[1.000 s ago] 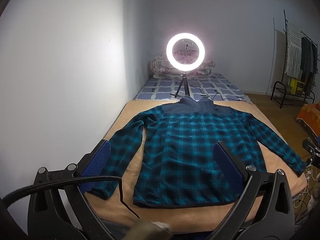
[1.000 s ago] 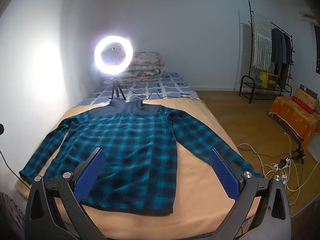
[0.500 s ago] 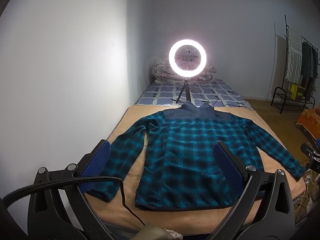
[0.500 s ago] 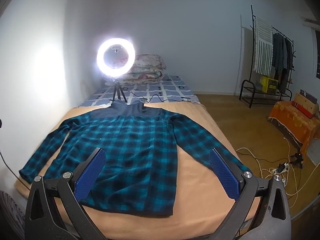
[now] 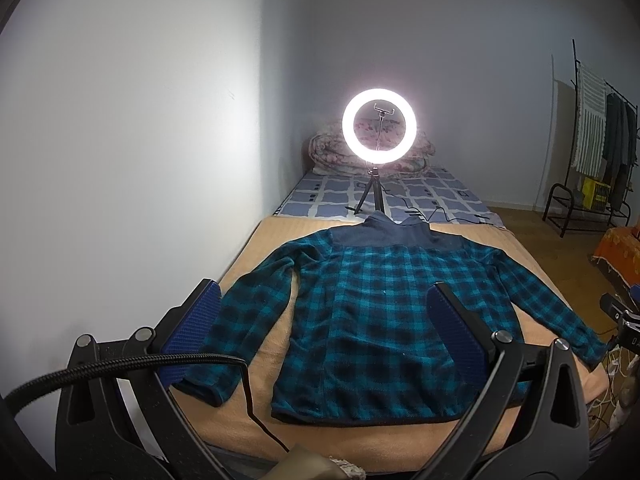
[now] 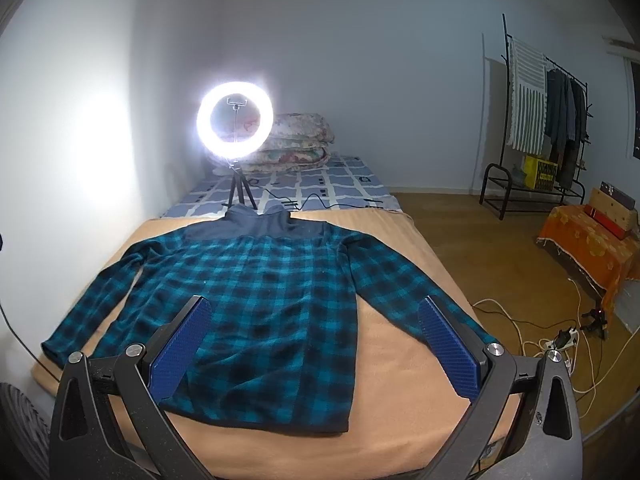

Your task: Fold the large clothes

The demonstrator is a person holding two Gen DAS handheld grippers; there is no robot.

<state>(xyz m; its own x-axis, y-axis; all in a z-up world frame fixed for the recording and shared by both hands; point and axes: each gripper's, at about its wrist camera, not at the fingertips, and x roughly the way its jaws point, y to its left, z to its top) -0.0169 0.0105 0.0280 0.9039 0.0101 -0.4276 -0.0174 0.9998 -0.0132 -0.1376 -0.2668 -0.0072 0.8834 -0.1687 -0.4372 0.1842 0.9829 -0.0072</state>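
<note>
Bedroom, tan blanket [image 5: 256,256] over the bed's near end, lit ring light [image 5: 379,124] on a tripod behind it. Teal plaid shirt [image 5: 384,320] lies flat on the blanket, sleeves spread, collar toward the light. Left gripper [image 5: 324,320] and right gripper [image 6: 314,328] both hover above the hem end, jaws wide apart, holding nothing.

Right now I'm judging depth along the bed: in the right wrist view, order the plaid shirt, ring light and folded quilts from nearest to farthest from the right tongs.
1. plaid shirt, spread just ahead.
2. ring light, beyond the collar, left.
3. folded quilts, behind the light, by the far wall.
</note>
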